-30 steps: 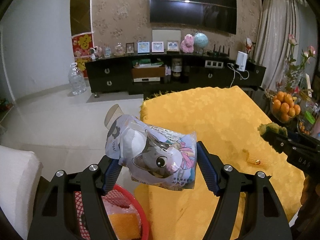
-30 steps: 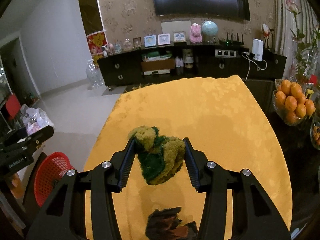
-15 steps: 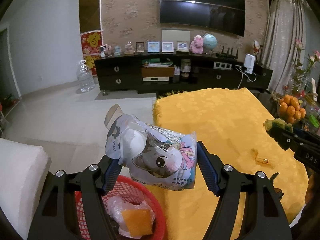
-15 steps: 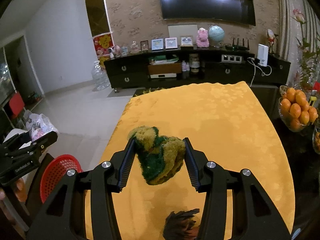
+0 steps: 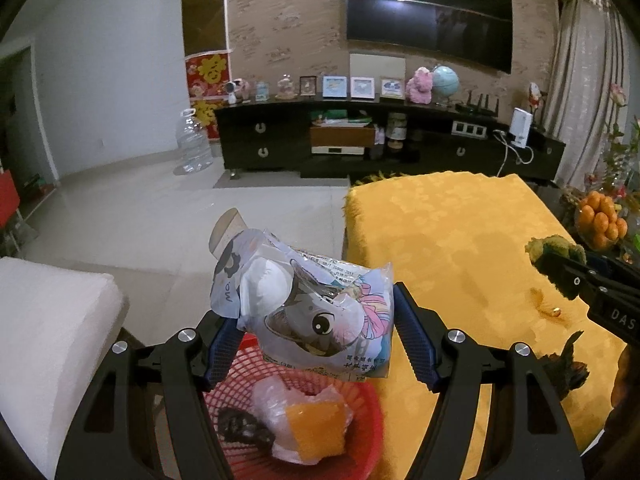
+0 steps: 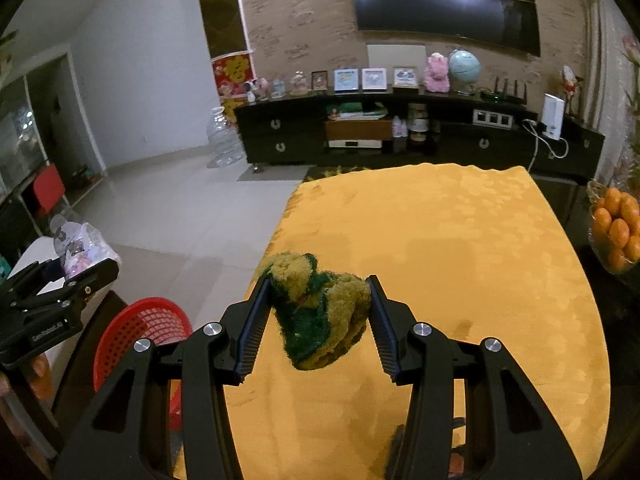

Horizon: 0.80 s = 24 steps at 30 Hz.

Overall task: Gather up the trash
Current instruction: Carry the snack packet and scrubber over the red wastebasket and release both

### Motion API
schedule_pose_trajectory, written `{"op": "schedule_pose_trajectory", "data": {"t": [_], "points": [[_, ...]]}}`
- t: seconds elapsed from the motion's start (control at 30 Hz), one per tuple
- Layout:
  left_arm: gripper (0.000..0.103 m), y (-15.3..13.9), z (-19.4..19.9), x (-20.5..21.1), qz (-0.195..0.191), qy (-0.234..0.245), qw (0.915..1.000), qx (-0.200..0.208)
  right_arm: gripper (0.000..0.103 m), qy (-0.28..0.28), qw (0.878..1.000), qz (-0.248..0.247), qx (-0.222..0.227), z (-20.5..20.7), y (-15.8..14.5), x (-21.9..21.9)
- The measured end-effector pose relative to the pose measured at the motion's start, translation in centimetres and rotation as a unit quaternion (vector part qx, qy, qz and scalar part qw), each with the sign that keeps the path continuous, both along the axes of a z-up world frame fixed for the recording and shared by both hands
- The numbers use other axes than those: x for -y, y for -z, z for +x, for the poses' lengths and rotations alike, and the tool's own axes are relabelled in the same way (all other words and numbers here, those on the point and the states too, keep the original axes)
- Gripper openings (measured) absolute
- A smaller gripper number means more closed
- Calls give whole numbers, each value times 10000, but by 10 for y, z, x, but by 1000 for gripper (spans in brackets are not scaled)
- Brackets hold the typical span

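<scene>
Left wrist view: left gripper (image 5: 316,336) clamps crinkled cartoon-printed plastic wrapper (image 5: 308,308) directly above red mesh basket (image 5: 360,412), lower centre; right gripper (image 6: 316,320) grips green-yellow scouring sponge (image 6: 320,312)

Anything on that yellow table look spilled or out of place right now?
Yes. A small orange scrap and a dark crumpled piece lie loose on the yellow tablecloth near its front right edge, uncollected.

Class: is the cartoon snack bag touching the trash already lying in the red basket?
Apart. The left wrist view shows the snack bag hanging between the left gripper fingers above the basket.
</scene>
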<state>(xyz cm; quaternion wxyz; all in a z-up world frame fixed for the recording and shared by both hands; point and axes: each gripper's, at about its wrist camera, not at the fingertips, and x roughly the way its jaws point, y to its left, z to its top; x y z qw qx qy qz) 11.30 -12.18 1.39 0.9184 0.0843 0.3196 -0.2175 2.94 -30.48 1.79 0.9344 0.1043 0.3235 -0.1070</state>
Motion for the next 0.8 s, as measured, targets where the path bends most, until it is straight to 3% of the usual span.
{"op": "schedule_pose_trajectory", "data": {"t": [0.8], "points": [[67,28,12,-54,390,-378,9982,-267,47,-843,9959,108,-316,41,21,-68]]}}
